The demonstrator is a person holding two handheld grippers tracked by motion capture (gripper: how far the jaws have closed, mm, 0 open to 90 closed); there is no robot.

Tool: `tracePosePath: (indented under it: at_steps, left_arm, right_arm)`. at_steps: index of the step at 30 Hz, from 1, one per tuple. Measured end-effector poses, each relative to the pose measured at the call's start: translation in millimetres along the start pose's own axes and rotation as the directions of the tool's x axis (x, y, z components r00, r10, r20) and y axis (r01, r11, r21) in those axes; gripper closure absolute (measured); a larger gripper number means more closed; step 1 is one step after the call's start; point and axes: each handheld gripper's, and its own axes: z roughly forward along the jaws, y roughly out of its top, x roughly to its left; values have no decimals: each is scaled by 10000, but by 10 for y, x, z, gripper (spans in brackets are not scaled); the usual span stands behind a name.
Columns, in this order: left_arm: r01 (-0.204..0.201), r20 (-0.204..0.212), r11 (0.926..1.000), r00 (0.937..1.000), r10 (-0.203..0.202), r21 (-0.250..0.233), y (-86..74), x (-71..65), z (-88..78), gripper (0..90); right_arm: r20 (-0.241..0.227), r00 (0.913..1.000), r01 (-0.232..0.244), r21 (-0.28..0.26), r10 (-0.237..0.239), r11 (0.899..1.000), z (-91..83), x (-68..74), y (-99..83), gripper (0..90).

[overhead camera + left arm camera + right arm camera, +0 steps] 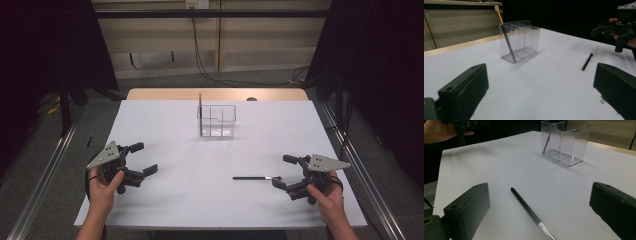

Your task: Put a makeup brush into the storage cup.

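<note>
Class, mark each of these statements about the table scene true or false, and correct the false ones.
1. A brush lies flat on the table. True.
2. The clear organiser is empty. False: one brush stands in an end compartment.
3. The right tool is shut on the lying brush. False: its jaws are open and the brush lies loose in front of it.
4. The left tool is open and holds nothing. True.
5. The organiser lies tipped on its side. False: it stands upright.

Lab recording bay, black curtains (45,45), aluminium rails (42,185), dangling cables (200,55), white table (165,200)
</note>
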Motion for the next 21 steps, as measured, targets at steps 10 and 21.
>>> tracePosePath:
  at_steps: [10, 21]
  left_arm:
    - [-72, -20, 9999, 10000, 73, 94, -39, -15, -95, 0]
    - [-143, 16, 9998, 9999, 142, 138, -44, -16, -117, 0]
  right_arm:
    - [-19, 10000, 23, -7, -23, 10000, 15, -2, 8, 25]
    - [-31, 10000, 77, 43, -77, 10000, 18, -1, 11, 25]
